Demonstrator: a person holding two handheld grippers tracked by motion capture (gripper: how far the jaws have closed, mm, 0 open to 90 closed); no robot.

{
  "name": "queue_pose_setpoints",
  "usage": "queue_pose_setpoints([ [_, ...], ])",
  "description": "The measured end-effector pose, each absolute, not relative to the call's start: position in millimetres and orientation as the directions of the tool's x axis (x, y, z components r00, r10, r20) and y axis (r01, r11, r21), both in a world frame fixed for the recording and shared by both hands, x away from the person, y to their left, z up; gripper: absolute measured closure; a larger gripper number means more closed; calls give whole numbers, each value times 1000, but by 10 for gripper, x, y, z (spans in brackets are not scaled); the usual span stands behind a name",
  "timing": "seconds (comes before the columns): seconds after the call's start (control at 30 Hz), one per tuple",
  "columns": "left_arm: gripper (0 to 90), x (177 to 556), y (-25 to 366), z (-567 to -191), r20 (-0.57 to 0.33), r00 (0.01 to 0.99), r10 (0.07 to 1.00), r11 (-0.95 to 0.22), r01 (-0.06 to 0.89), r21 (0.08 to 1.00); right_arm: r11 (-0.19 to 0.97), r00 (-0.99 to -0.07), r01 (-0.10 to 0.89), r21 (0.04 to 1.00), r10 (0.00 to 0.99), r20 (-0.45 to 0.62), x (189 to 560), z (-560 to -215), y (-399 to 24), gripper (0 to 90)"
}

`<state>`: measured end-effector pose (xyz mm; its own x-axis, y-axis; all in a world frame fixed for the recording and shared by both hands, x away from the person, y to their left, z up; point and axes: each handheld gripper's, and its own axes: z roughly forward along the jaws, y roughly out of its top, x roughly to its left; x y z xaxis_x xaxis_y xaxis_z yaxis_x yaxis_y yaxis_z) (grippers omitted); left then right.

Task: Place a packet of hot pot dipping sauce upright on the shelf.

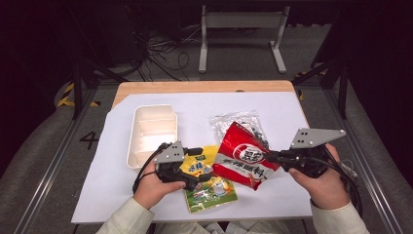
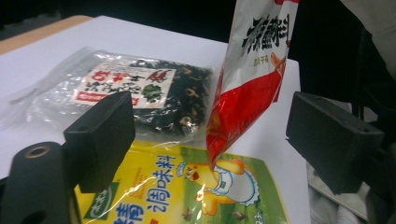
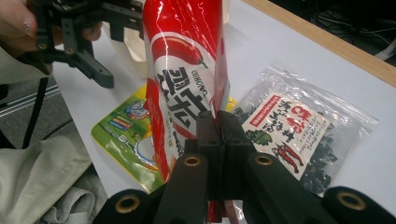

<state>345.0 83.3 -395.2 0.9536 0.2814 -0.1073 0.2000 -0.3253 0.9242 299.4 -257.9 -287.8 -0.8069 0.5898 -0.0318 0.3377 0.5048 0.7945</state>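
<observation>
The red packet (image 1: 243,155) hangs lifted off the white sheet (image 1: 287,195), near the middle of the table and a little to the right, with its lower corner dipping towards the yellow packet (image 1: 207,187). My right gripper (image 1: 271,156) has its jaws clamped tight on the packet's right edge; in the right gripper view the foil (image 3: 184,70) rises straight up from between the two black jaws pressed together. My left gripper (image 1: 197,165) sits just left of the red packet, above the yellow one, with its jaws spread wide and nothing pinched between them. In the left gripper view the packet's red and white bottom edge (image 2: 243,107) hangs between the two jaws without touching either.

The yellow packet (image 2: 196,191) lies flat on the sheet at the near edge, partly under my left gripper and under the red packet's corner. Just beyond the red packet lies a clear bag of dark dried bits (image 1: 238,122) with a red and white label, flat on the sheet. Farther left stands a white tray (image 1: 151,131) with compartments, well apart from the red packet.
</observation>
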Motion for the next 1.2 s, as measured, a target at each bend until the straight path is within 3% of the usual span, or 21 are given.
queue_pose_setpoints([
  [0.2,193,3513,681,-3990,-109,962,250,-339,193,921,510,-821,321,798,571,-35,2990,-2880,-2527,883],
  [0.67,346,3512,474,-4031,-123,979,161,-329,170,929,511,-835,302,805,549,-35,2963,-2882,-2467,882],
  [0.97,557,3486,408,-4024,-125,982,141,-352,168,921,511,-840,293,808,541,-38,2966,-2890,-2449,881],
  [1.13,739,3478,405,-4015,-140,983,117,-369,174,913,511,-840,288,810,541,-42,2966,-2889,-2450,881],
  [1.2,770,3473,412,-4007,-145,983,108,-374,176,911,509,-841,286,812,539,-42,2965,-2889,-2452,880],
])
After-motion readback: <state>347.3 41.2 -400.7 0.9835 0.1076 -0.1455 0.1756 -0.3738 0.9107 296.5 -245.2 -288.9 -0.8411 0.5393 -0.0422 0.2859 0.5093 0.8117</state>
